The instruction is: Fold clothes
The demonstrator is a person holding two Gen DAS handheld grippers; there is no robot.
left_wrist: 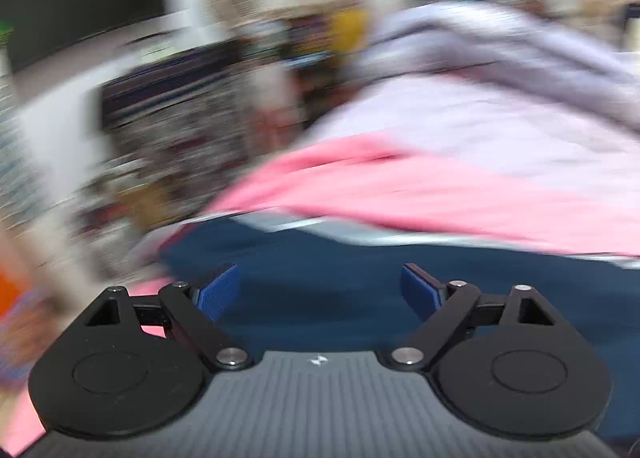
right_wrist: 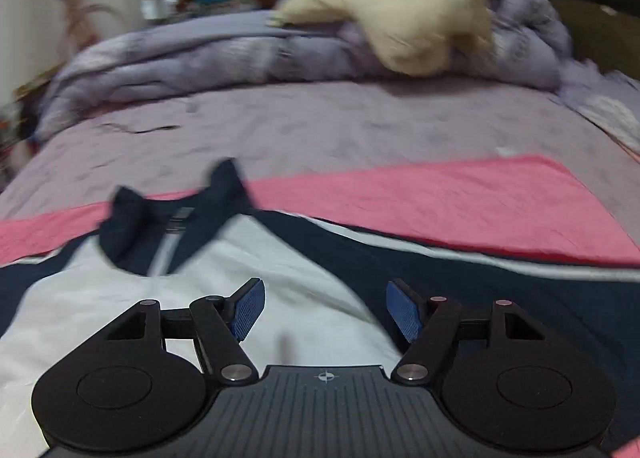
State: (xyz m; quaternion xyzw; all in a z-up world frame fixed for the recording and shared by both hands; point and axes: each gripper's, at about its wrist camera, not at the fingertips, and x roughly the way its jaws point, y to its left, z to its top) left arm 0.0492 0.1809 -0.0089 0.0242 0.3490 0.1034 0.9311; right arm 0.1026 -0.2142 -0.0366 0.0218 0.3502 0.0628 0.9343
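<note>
A navy and white jacket [right_wrist: 224,270] lies flat on a pink cloth [right_wrist: 420,205] spread over the bed. Its navy collar [right_wrist: 176,217] points away from me, and a navy sleeve [right_wrist: 500,278] runs off to the right. My right gripper [right_wrist: 324,306] hovers open just above the white chest panel, nothing between its blue pads. In the blurred left wrist view, my left gripper [left_wrist: 320,290] is open over a navy part of the jacket [left_wrist: 320,258], with the pink cloth [left_wrist: 400,185] beyond it.
A lilac bedsheet [right_wrist: 320,129] covers the bed. A bunched lavender duvet [right_wrist: 200,49] and a cream plush heap [right_wrist: 400,13] lie at the far end. Blurred shelves and clutter [left_wrist: 180,117] stand to the left of the bed.
</note>
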